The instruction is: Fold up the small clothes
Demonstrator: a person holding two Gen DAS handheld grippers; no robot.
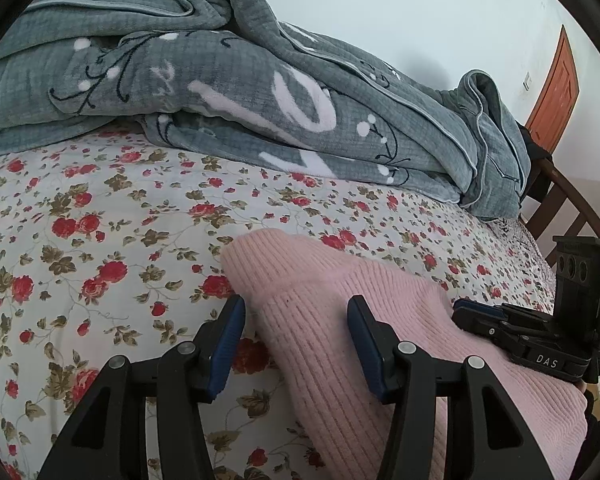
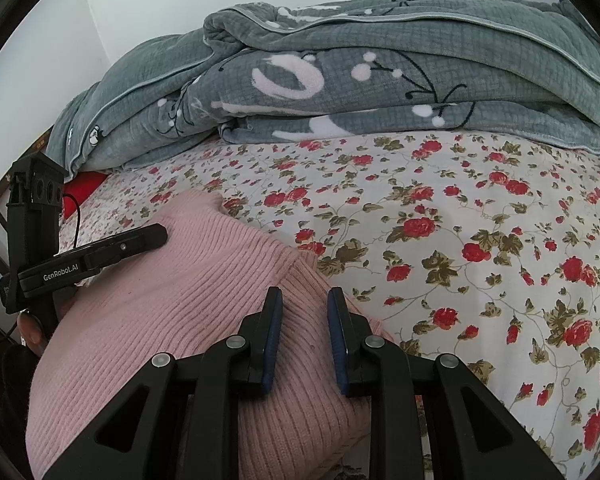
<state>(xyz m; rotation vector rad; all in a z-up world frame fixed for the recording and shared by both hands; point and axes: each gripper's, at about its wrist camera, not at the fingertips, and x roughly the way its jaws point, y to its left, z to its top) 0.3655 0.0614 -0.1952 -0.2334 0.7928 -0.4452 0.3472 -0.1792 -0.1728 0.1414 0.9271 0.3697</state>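
On the floral sheet (image 1: 100,208) lies the pink sweater (image 1: 340,312), soft, light and floppy, best pinched at its ribbed edges. The left gripper (image 1: 296,340) straddles one edge, jaws apart; the right gripper (image 2: 302,336) looks barely parted over a fold, though I can't tell if it pinches. Open sheet lies ahead, up to the grey blanket (image 1: 228,80).

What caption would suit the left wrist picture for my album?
Left gripper open over a pink knit sweater on a rose-print bedsheet, grey blanket behind.

Home bedroom: floral bedsheet (image 1: 140,220), rumpled grey quilt (image 1: 228,80).
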